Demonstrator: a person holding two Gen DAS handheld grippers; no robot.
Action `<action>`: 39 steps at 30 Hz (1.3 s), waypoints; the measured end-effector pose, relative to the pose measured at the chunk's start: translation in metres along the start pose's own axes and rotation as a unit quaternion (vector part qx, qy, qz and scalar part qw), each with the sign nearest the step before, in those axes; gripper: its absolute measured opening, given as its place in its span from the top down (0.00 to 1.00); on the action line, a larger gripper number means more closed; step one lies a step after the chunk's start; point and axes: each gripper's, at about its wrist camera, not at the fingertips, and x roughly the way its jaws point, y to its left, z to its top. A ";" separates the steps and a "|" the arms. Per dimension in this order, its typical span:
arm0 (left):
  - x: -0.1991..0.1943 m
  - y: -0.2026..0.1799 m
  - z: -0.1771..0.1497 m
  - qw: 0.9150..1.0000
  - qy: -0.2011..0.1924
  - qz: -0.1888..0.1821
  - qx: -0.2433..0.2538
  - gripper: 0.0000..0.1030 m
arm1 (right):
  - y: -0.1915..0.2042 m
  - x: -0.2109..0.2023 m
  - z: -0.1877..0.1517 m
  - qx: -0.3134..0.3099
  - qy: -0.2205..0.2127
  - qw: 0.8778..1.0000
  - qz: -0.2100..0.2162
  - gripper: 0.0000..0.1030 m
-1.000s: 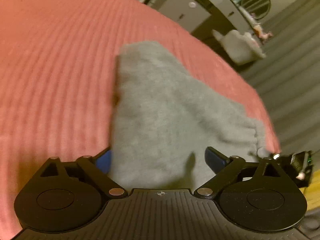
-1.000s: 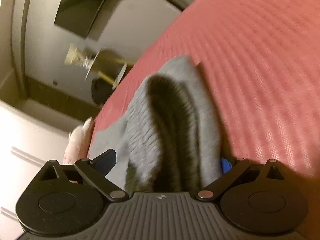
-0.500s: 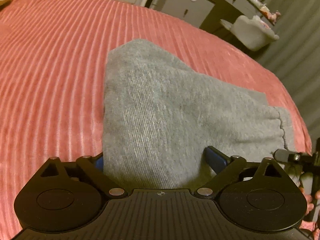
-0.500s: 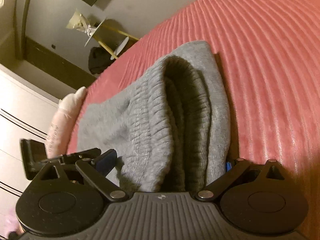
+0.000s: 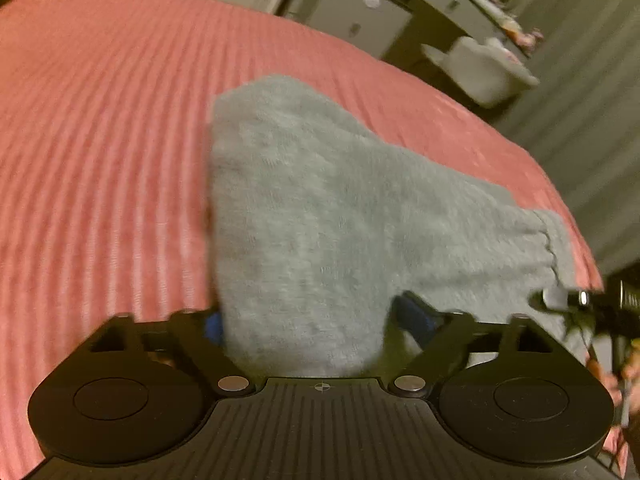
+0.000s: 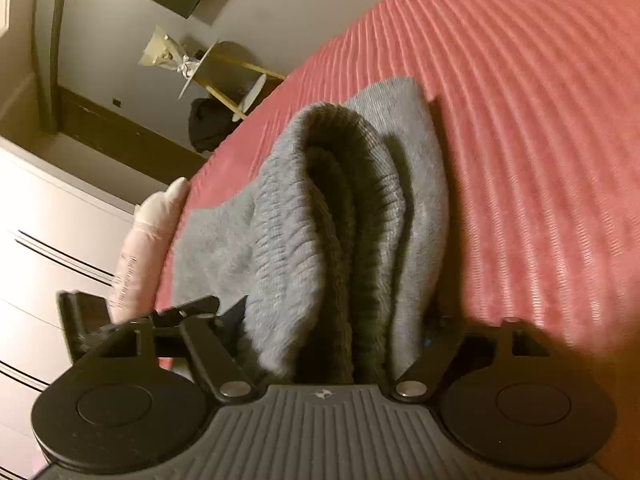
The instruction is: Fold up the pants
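Grey knit pants (image 5: 332,216) lie folded on the red ribbed bedspread (image 5: 100,120). My left gripper (image 5: 316,324) is shut on the near edge of the pants, cloth bunched between its blue-tipped fingers. In the right wrist view the ribbed waistband end of the pants (image 6: 332,220) is bunched in thick folds, and my right gripper (image 6: 336,320) is shut on it. The right gripper also shows at the right edge of the left wrist view (image 5: 580,300). The left gripper shows at the left of the right wrist view (image 6: 100,320).
A desk with small items (image 5: 420,8) and a white chair (image 5: 484,72) stand beyond the bed. Grey curtains (image 5: 592,100) hang to the right. In the right wrist view there are a pale pink pillow (image 6: 148,240), white drawers (image 6: 40,240) and a side table (image 6: 224,76).
Both grippers keep hold of the pants. The views have shifted and blurred slightly, so both hands are moving the cloth a little over the bed.
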 end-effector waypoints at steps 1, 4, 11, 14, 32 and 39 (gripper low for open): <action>0.002 -0.002 -0.001 1.000 0.000 -0.002 0.010 0.04 | 0.001 0.002 0.001 0.005 0.000 1.000 0.002 0.13; 0.004 -0.013 -0.003 1.000 -0.011 0.024 0.015 0.05 | 0.015 0.013 0.001 0.000 -0.003 1.000 -0.017 0.09; -0.018 -0.022 -0.003 0.998 -0.045 0.052 0.012 0.60 | 0.057 0.014 -0.016 -0.072 -0.044 0.990 -0.113 0.38; -0.026 -0.044 0.002 0.993 -0.063 0.084 0.050 0.65 | 0.076 0.007 -0.017 -0.089 -0.065 0.987 -0.117 0.41; -0.047 -0.053 -0.025 0.967 -0.106 0.213 0.087 0.08 | 0.061 -0.069 -0.013 0.077 -0.227 0.961 -0.138 0.12; -0.053 -0.050 -0.058 0.988 -0.078 0.130 0.004 0.05 | 0.016 -0.061 -0.095 0.221 -0.234 0.945 -0.048 0.09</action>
